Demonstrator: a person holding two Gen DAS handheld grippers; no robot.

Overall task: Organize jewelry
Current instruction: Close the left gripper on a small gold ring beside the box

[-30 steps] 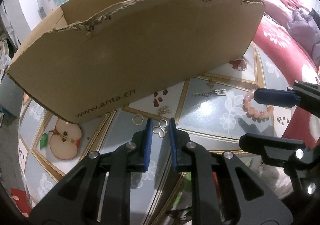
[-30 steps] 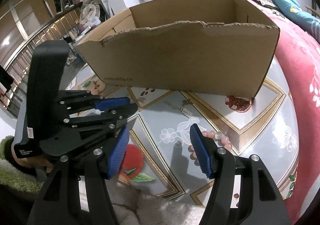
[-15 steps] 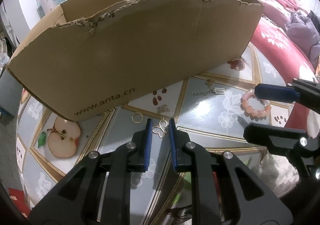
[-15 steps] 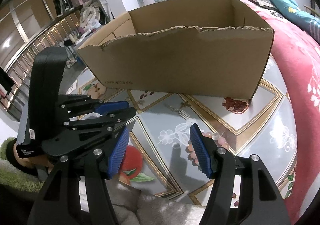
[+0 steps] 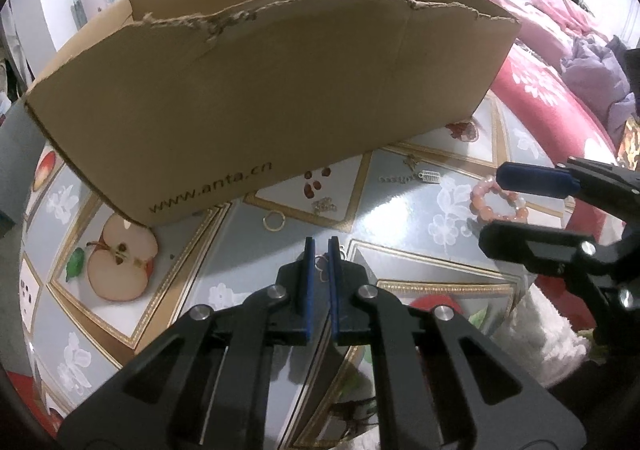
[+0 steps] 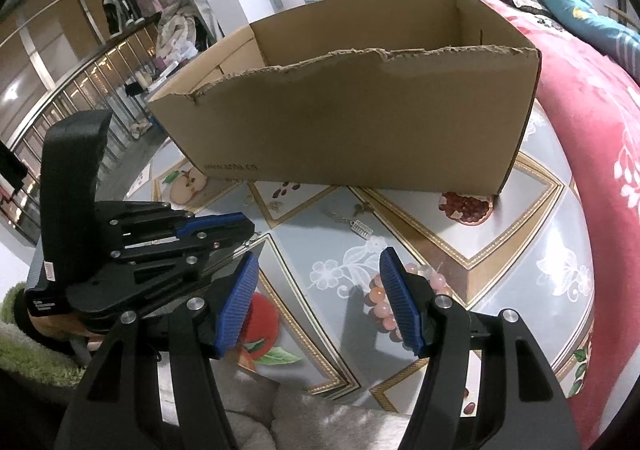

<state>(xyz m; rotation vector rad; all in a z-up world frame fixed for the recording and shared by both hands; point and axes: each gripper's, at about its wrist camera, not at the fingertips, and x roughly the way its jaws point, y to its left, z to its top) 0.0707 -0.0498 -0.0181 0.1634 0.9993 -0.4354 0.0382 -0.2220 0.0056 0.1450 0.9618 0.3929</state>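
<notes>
Jewelry is being kept on one table [image 5: 404, 210] before one cardboard box [image 5: 280, 90]: one gold ring [image 5: 274, 220], one chain [image 5: 412, 178], one bead bracelet [image 5: 500, 202]. One butterfly pendant [image 5: 320, 262] is being pinched by the left gripper [image 5: 321, 250]. The right gripper [image 6: 320, 278] is being held spread beside the bracelet.

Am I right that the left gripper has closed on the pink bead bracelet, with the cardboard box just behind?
Not quite. In the left wrist view the left gripper is closed on a small silvery wire ornament, not the pink bead bracelet, which lies on the table off to the right by the open right gripper. The cardboard box does stand just behind.
</notes>
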